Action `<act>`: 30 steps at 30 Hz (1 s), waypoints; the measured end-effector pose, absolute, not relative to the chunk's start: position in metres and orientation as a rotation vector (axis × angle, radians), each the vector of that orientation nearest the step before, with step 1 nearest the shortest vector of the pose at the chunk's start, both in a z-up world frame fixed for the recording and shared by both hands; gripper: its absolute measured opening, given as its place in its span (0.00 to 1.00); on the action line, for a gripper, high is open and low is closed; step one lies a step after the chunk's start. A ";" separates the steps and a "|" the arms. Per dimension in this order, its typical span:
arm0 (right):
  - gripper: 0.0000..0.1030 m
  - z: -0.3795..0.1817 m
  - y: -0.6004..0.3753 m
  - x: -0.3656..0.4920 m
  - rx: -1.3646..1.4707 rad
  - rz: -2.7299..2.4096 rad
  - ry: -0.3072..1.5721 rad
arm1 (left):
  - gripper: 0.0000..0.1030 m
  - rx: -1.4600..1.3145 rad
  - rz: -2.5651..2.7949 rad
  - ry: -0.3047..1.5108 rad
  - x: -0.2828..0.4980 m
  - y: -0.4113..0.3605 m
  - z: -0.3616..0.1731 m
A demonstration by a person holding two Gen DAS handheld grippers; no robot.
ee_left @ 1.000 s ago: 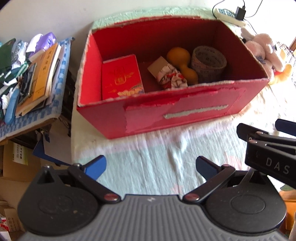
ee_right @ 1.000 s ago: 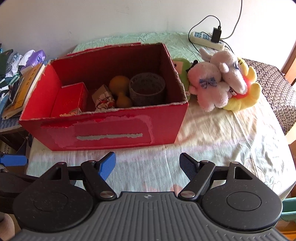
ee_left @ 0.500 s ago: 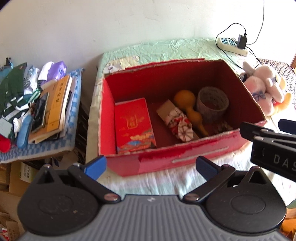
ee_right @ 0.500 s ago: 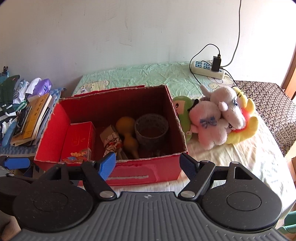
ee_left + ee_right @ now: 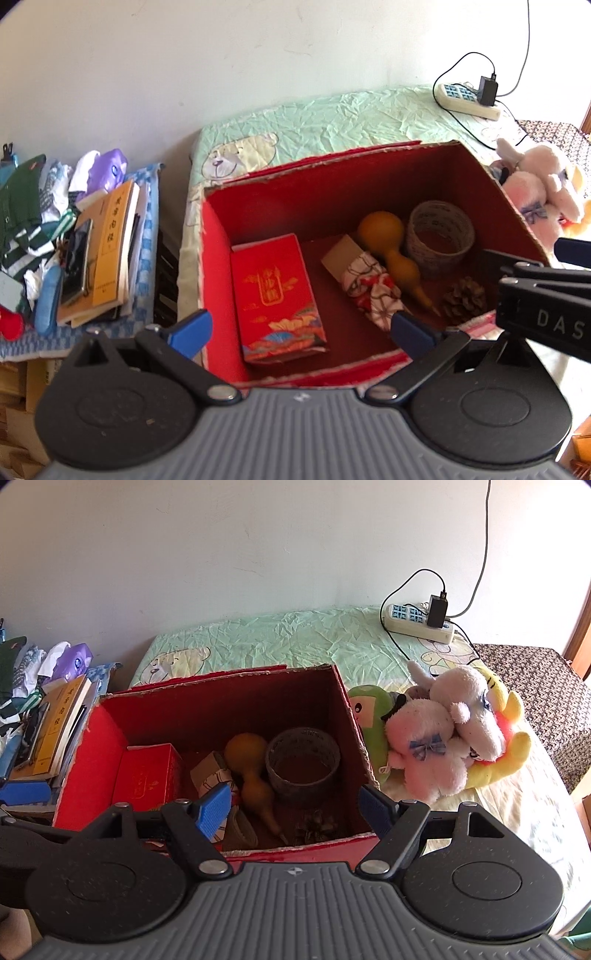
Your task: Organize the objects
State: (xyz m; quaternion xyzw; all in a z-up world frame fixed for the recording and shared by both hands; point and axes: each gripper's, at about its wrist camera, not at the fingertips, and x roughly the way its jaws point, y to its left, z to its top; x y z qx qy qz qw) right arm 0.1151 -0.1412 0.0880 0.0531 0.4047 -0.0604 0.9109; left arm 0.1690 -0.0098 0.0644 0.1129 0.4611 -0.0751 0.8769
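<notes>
Plush toys, pink and yellow point(image 5: 454, 746), lie right of your red cardboard box point(image 5: 354, 716); both grippers point(image 5: 299, 328) point(image 5: 295, 805) gape empty, so reaching low risks snagging its torn rim.

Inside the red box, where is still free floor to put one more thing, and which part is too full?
Inside the red box, bare floor shows between the red packet and the patterned bundle, running toward the near wall. The back strip behind the packet also looks free. The right half is crowded: gourd, woven cup and pinecone sit close together.
</notes>
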 end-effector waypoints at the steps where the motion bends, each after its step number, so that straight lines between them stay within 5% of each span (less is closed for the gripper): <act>1: 0.76 0.086 -0.142 0.118 0.113 -0.128 0.840 | 1.00 0.237 -0.154 0.964 0.172 -0.009 0.063; 30: 0.76 0.064 -0.142 0.151 0.123 -0.135 0.887 | 1.00 0.310 -0.241 0.977 0.202 -0.014 0.031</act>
